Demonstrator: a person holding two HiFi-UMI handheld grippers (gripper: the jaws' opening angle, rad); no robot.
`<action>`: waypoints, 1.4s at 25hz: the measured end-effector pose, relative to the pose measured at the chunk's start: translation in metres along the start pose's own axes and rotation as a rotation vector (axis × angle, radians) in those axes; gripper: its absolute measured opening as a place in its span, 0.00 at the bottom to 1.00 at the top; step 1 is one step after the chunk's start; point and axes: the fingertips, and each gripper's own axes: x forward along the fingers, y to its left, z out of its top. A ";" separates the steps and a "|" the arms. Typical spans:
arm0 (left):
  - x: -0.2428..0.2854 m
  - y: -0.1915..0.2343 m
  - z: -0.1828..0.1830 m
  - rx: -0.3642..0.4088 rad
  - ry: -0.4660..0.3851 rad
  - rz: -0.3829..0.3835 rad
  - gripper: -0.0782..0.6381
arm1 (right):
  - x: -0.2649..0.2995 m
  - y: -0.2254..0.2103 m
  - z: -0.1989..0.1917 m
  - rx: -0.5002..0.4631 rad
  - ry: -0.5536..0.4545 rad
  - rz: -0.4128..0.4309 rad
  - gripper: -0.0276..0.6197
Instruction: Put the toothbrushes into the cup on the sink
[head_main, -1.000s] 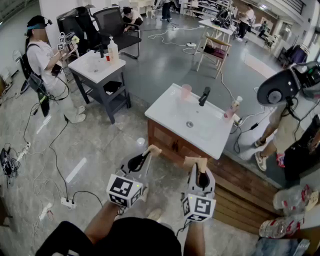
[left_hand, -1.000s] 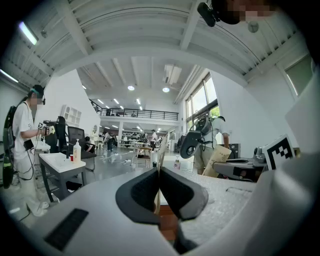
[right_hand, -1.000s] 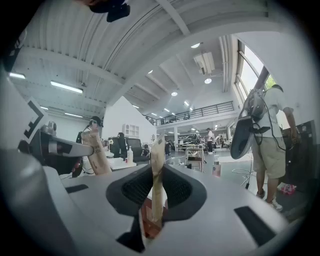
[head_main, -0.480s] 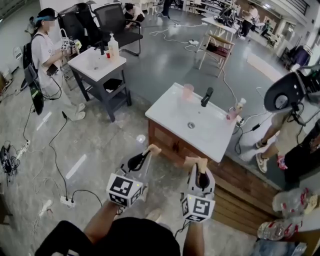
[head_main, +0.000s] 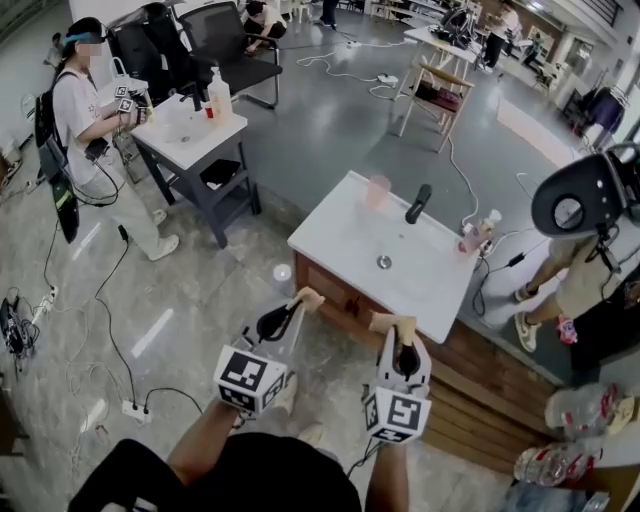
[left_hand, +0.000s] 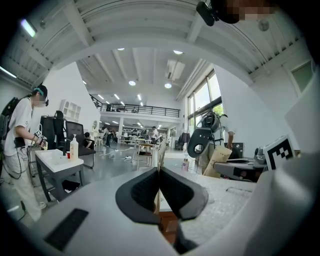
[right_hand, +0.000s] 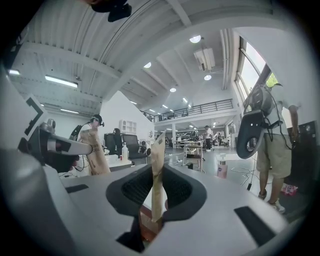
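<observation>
Ahead, faucet (head_main: 418, 203) stands between pink cup (head_main: 377, 190) and bottle (head_main: 472, 236) on sink (head_main: 340, 238).

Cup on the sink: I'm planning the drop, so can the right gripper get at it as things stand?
Probably not yet. The right gripper, shut on a toothbrush, hangs near the sink's front edge, and the cup stands at the far corner. Nothing blocks the way; the faucet stands aside.

Head view: high up, tilted steeply down, with the sink surface (head_main: 340, 235) ahead and not close. Each gripper view: low, right behind its own jaws, facing level and forward. All three share the pink bottle (head_main: 470, 238) on that surface.
</observation>
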 end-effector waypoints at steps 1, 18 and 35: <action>0.006 0.004 0.002 0.000 0.001 -0.001 0.12 | 0.008 -0.001 0.001 0.002 0.001 -0.002 0.13; 0.104 0.097 0.022 0.011 0.004 -0.090 0.12 | 0.131 0.011 0.009 0.002 -0.001 -0.081 0.13; 0.176 0.142 0.028 -0.001 0.002 -0.105 0.12 | 0.205 -0.005 0.009 -0.011 0.016 -0.110 0.13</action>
